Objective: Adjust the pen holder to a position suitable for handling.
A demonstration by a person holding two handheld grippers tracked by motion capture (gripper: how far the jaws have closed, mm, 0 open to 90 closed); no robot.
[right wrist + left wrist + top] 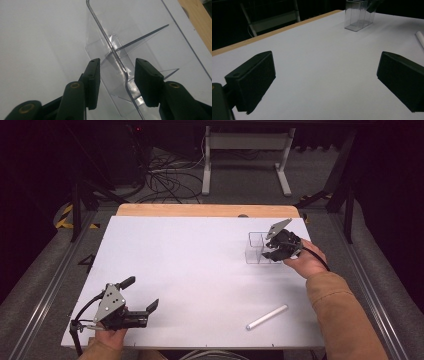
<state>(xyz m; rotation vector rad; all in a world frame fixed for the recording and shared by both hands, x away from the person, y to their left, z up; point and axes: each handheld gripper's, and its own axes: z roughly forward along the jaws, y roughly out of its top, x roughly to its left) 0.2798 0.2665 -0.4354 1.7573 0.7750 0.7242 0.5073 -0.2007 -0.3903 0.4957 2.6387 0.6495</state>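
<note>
A clear plastic container (256, 247) with inner dividers stands at the far right of the white board (200, 260). My right gripper (272, 251) reaches it from the right. In the right gripper view the jaws straddle the container's near wall (110, 42), one finger (93, 80) outside and the other inside; a gap shows on each side of the wall, so my right gripper (116, 62) is open. My left gripper (141, 293) rests at the near left corner, open and holding nothing (324, 67). A white tube (266, 317) lies near the front right edge.
The board sits on a wooden table whose edge (207, 210) shows at the back. In the left gripper view the container (359, 15) is far ahead and the tube's end (420, 37) is at the right. A white stand (245, 150) and cables lie on the floor behind.
</note>
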